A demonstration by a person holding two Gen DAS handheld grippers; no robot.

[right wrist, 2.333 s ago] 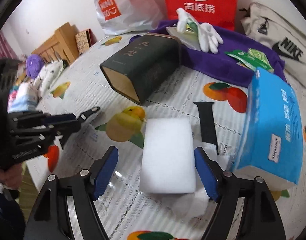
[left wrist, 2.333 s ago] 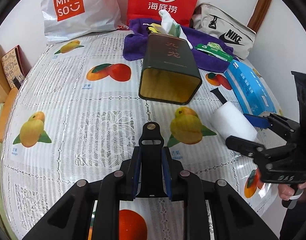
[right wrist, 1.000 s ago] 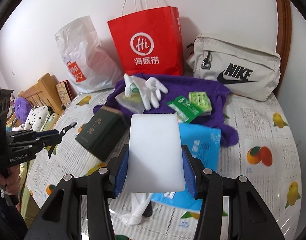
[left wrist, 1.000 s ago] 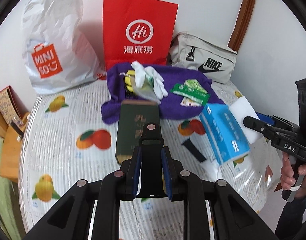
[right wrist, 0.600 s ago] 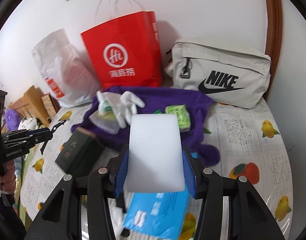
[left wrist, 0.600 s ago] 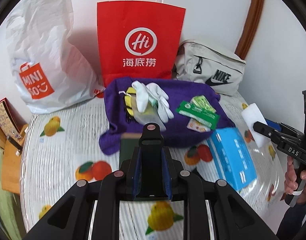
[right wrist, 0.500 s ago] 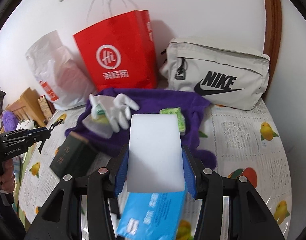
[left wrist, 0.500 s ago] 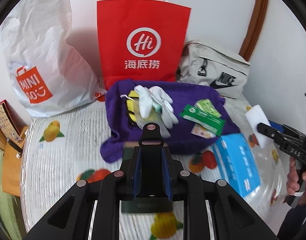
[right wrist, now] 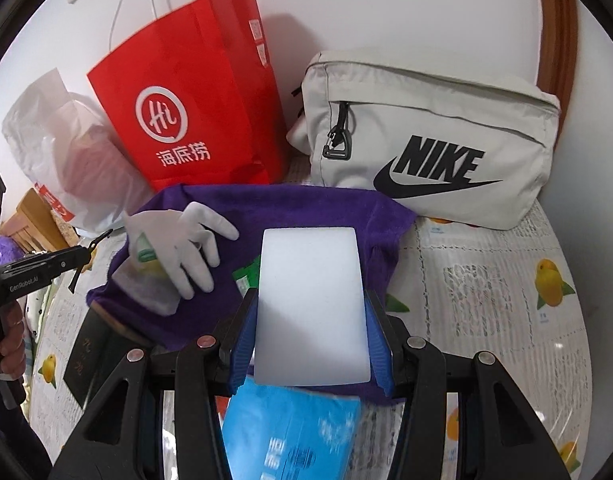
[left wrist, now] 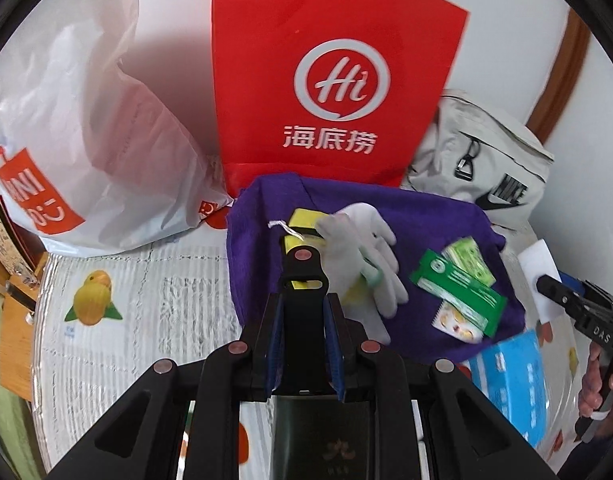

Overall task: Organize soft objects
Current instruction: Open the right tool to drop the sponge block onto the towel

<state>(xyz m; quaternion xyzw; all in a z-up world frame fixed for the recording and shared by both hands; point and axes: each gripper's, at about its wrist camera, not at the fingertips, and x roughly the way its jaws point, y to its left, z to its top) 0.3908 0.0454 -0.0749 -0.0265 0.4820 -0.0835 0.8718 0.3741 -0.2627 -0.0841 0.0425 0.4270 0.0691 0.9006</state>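
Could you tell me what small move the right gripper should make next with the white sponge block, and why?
Probably ease the right gripper forward and down to lay the white rectangular sponge block on the purple towel. The block is clamped between its blue pads, hovering over the towel where the white gloves are gathered.

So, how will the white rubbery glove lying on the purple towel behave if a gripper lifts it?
The white rubbery glove probably hangs floppy: its fingers splay limp over the purple towel. It looks light, so it may drag the things under it.
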